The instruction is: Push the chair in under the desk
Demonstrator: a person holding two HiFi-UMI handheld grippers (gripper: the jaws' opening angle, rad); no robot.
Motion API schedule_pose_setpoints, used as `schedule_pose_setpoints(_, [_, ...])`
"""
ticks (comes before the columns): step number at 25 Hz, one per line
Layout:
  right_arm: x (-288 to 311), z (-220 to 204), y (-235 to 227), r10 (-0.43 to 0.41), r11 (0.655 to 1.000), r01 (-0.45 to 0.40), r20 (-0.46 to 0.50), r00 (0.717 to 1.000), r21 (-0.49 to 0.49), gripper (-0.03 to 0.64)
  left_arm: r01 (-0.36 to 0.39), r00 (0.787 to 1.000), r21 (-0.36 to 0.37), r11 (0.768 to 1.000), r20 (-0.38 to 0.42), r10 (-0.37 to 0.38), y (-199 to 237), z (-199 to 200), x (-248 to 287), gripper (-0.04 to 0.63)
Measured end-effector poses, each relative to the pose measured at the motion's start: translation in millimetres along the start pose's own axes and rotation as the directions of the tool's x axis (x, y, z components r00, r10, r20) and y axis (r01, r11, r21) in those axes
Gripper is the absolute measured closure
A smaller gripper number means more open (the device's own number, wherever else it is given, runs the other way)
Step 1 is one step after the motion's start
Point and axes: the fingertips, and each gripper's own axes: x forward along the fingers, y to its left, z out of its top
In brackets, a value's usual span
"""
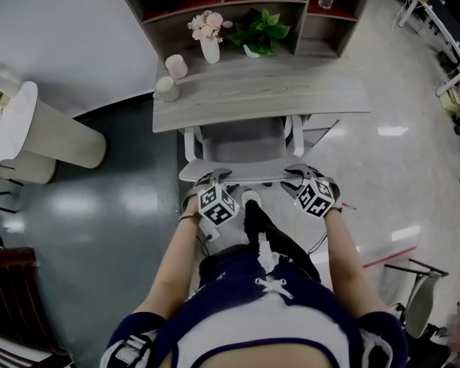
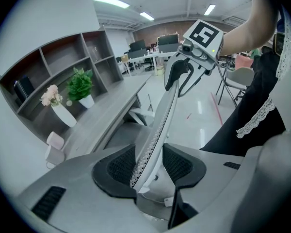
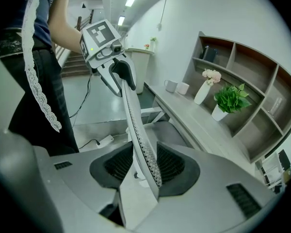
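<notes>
Grey mesh chair back (image 1: 253,174) tight in left hand-held gripper (image 1: 217,177) and right hand-held gripper (image 1: 300,172).

Bright overhead light, fisheye-warped edges

Left tongs (image 1: 217,176): pointing forward and steeply down, jaws closed on the top edge of the chair back (image 1: 254,175), near its left end.
Right tongs (image 1: 297,172): tilted down much the same, jaws clamped on that edge near its right end.
Left forearm (image 1: 171,261): bare, stretched forward from the body.
Right forearm (image 1: 345,253): bare, stretched forward, roughly level with the left.
</notes>
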Motion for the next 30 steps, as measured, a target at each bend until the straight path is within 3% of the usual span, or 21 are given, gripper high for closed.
schedule_pose_setpoints(15, [9, -1, -24, -0.095, 0.995, 0.095, -0.012, 0.995, -0.028, 0.462, -0.028, 0.999, 0.019, 0.999, 0.017, 0.028, 17, 9, 7, 0.417])
schedule_pose_setpoints(19, [13, -4, -22, -0.111, 0.994, 0.112, -0.120, 0.987, -0.004, 0.454, -0.019, 1.000, -0.001, 1.000, 0.024, 0.019, 15, 8, 7, 0.416])
schedule_pose_setpoints(21, [8, 1, -17, -0.149, 0.988, 0.142, -0.150, 0.977, -0.053, 0.454, -0.008, 0.999, -0.027, 1.000, 0.052, 0.009, 12, 10, 0, 0.416])
schedule_pose_setpoints(23, [-8, 20, -12, -0.189, 0.981, 0.184, -0.092, 0.978, -0.063, 0.456, -0.006, 0.993, -0.071, 0.997, 0.118, 0.015, 15, 20, -17, 0.417])
schedule_pose_setpoints(26, [-45, 66, -12, -0.244, 0.964, 0.231, 0.096, 0.965, 0.130, 0.465, -0.001, 0.959, -0.192, 0.981, 0.276, 0.055, 29, 45, -54, 0.430])
schedule_pose_setpoints(28, [-73, 99, -13, -0.299, 0.931, 0.232, 0.224, 0.928, 0.283, 0.563, 0.000, 0.915, -0.269, 0.963, 0.388, 0.109, 38, 66, -84, 0.442])
schedule_pose_setpoints(30, [-96, 128, -10, -0.335, 0.907, 0.206, 0.330, 0.883, 0.368, 0.594, -0.008, 0.856, -0.364, 0.931, 0.479, 0.195, 44, 84, -112, 0.523])
